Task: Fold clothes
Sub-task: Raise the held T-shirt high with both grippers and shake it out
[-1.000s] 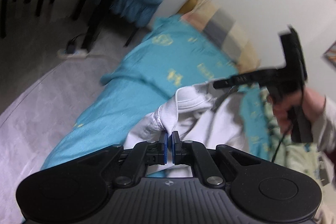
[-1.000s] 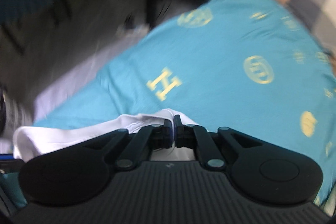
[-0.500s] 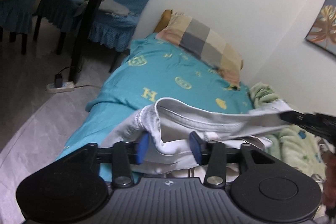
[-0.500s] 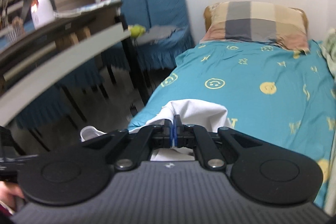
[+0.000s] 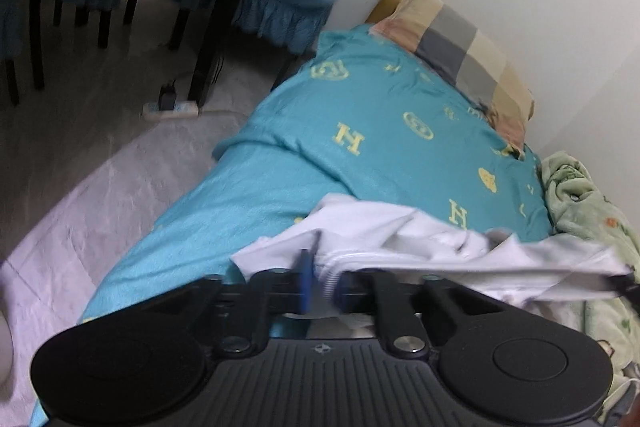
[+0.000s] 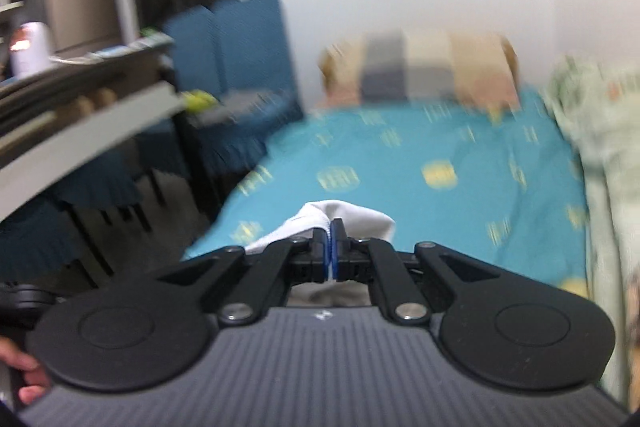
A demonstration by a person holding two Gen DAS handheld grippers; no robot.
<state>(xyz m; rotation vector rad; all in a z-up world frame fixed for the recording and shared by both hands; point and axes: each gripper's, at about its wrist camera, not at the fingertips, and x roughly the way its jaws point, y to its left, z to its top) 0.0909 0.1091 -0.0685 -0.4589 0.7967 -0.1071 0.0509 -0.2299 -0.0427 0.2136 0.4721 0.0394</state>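
The left gripper point(image 5: 320, 279) is closing its jaws on a ribbed edge of the white garment point(image 5: 400, 235); the blue pads point(image 5: 305, 281) stand a little apart with cloth bunched between them, though blur hides how firmly they press. The right gripper point(image 6: 331, 247) is clamped tight on another fold of the garment point(image 6: 348, 223). Both point down at a slant over the near part of the bed point(image 5: 360, 131). The garment hangs stretched between the two grippers above the teal sheet, running off to the right. A pillow point(image 5: 460, 47) lies at the far end. The right view is smeared, and only a fingertip point(image 6: 30, 393) shows at its lower left edge.
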